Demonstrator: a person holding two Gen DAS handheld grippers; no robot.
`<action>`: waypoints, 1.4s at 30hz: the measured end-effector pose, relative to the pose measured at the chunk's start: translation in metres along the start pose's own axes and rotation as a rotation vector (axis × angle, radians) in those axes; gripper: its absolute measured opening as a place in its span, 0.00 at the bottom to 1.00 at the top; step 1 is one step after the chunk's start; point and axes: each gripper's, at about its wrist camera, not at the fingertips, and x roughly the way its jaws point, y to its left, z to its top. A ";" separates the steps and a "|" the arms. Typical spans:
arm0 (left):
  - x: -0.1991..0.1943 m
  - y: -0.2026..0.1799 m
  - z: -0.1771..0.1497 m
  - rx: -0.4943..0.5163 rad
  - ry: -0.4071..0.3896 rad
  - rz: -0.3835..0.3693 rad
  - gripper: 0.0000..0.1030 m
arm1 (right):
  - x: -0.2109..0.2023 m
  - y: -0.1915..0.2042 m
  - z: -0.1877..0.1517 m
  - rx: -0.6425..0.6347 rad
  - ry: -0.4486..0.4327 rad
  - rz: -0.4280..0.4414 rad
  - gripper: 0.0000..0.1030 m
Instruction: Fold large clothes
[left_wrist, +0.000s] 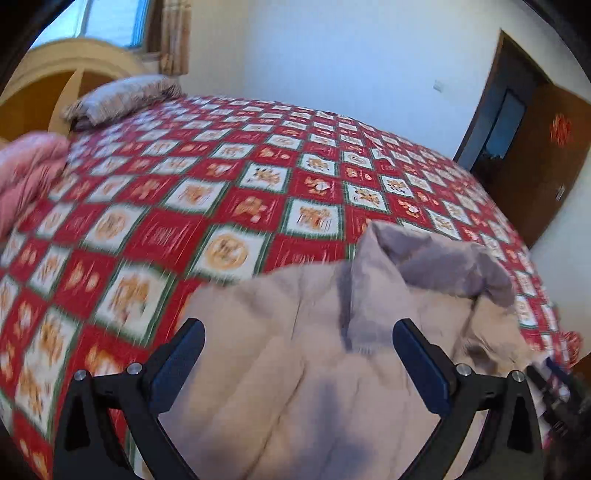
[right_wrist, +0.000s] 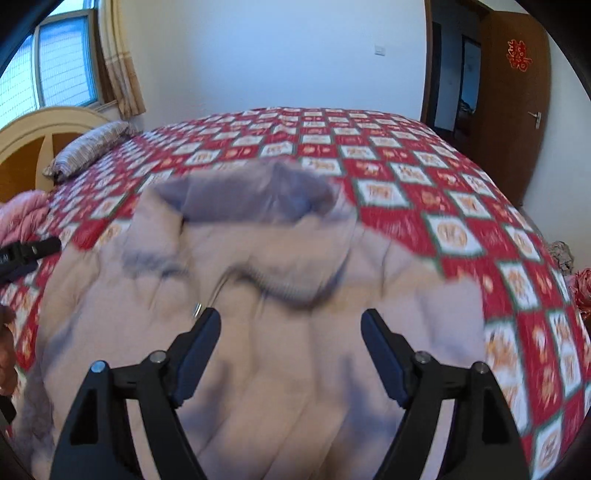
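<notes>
Both grippers, left gripper (left_wrist: 298, 334) and right gripper (right_wrist: 291, 325), hang over the beige jacket (right_wrist: 258, 314) with fingers spread, gripping nothing. Jacket lies rumpled at the bed (right_wrist: 461, 229) near edge, hood (right_wrist: 255, 195) bunched. Risk: you pinch one puffy layer and the fold skews.
</notes>
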 end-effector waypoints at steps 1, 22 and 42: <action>0.011 -0.007 0.006 0.020 0.019 0.000 0.99 | 0.006 -0.006 0.010 0.006 -0.005 -0.019 0.78; 0.054 -0.041 0.019 0.189 0.041 -0.141 0.05 | 0.066 -0.022 0.051 -0.202 0.024 -0.050 0.05; 0.053 -0.027 -0.029 0.210 0.051 -0.096 0.05 | 0.080 -0.022 -0.003 -0.280 0.145 -0.122 0.02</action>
